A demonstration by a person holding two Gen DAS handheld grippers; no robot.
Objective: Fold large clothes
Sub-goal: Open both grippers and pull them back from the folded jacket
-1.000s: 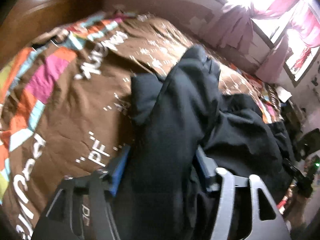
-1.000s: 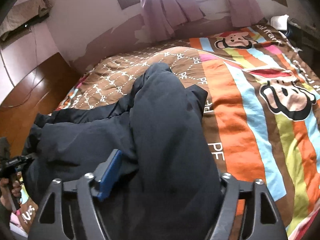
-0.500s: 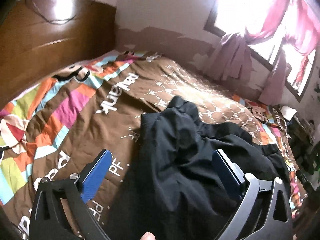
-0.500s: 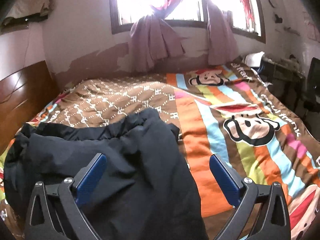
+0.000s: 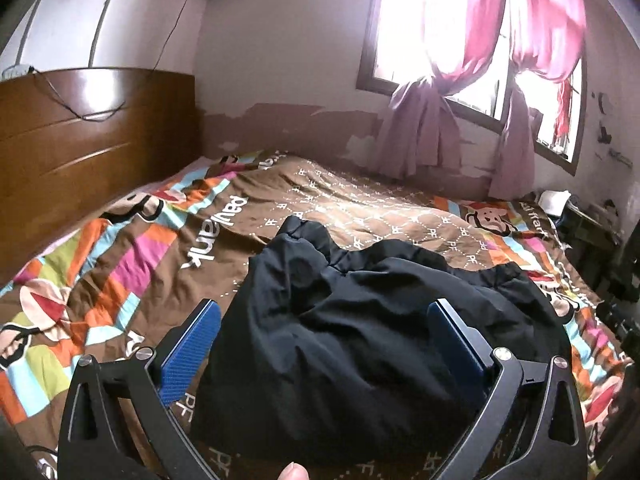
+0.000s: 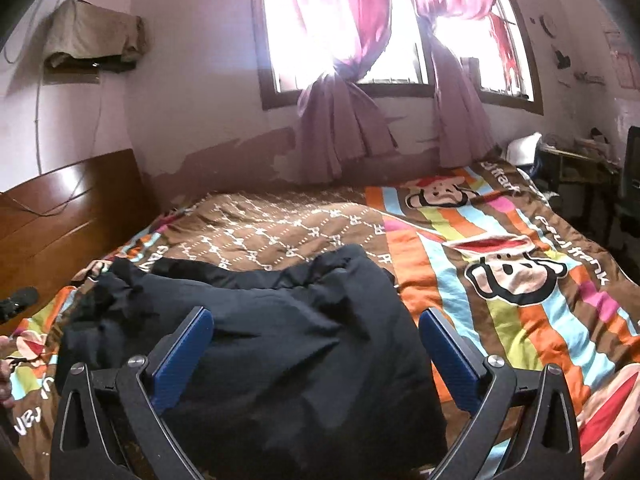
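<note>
Black garment (image 5: 360,344) heaped mid-bed on patterned bedspread (image 5: 380,208); left gripper (image 5: 324,340) and right gripper (image 6: 316,344) spread wide, gripping nothing.

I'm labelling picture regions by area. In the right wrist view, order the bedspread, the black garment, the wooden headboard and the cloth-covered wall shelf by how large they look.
1. bedspread
2. black garment, though nearness to the camera enlarges it
3. wooden headboard
4. cloth-covered wall shelf
</note>
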